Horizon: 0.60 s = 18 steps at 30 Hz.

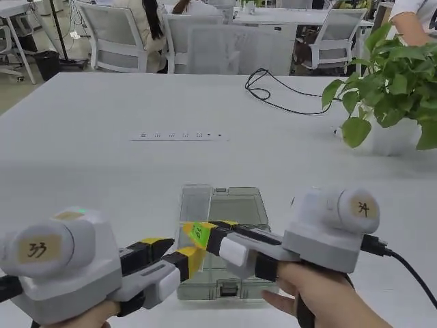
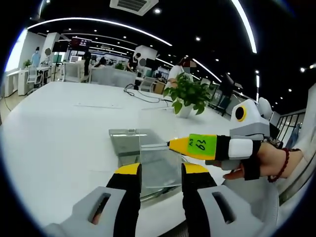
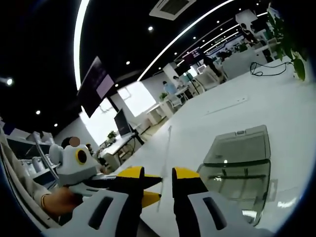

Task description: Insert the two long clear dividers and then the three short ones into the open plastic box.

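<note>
Ahead of my left hand-held gripper the white bench spreads wide, with a thin row of small dark marks across it. Beyond my right hand-held gripper, off to its right, a potted plant stands near a looped black cable. Past the bench's far edge I see grey chairs and more white desks. Overhead, long light strips cross a black ceiling.
</note>
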Each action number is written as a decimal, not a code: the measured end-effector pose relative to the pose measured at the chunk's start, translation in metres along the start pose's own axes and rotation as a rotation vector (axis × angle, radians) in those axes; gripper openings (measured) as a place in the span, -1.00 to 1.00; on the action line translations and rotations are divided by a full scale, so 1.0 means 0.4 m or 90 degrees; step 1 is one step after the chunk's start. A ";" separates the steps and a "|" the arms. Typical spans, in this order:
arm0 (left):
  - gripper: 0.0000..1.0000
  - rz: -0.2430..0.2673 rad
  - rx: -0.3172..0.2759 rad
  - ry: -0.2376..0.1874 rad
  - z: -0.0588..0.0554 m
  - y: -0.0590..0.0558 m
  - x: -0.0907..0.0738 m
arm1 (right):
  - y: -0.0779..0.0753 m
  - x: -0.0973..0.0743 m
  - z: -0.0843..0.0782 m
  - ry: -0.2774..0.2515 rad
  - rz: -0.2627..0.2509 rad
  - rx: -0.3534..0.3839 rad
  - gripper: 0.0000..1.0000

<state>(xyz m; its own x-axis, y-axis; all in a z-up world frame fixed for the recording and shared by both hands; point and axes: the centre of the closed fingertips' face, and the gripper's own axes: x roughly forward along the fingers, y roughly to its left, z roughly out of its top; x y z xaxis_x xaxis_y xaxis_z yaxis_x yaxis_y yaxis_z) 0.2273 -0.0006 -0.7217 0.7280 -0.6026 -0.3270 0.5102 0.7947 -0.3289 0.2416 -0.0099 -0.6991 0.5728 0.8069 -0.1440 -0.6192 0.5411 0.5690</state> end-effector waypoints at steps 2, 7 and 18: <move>-0.40 -0.002 -0.001 0.000 0.001 -0.006 0.002 | -0.004 0.000 0.002 -0.004 -0.003 0.005 -0.57; -0.40 -0.014 -0.002 -0.001 0.004 -0.024 0.006 | -0.014 0.002 0.004 -0.006 -0.013 0.009 -0.67; -0.40 -0.026 0.004 0.003 0.008 -0.041 0.014 | -0.028 0.002 0.006 -0.010 -0.034 0.013 -0.84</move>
<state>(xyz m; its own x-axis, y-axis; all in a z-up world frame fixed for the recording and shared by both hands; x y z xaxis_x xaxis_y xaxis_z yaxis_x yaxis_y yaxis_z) 0.2245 -0.0169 -0.7152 0.7041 -0.6354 -0.3170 0.5430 0.7695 -0.3361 0.2502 -0.0159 -0.7038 0.6128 0.7735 -0.1620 -0.5767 0.5778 0.5776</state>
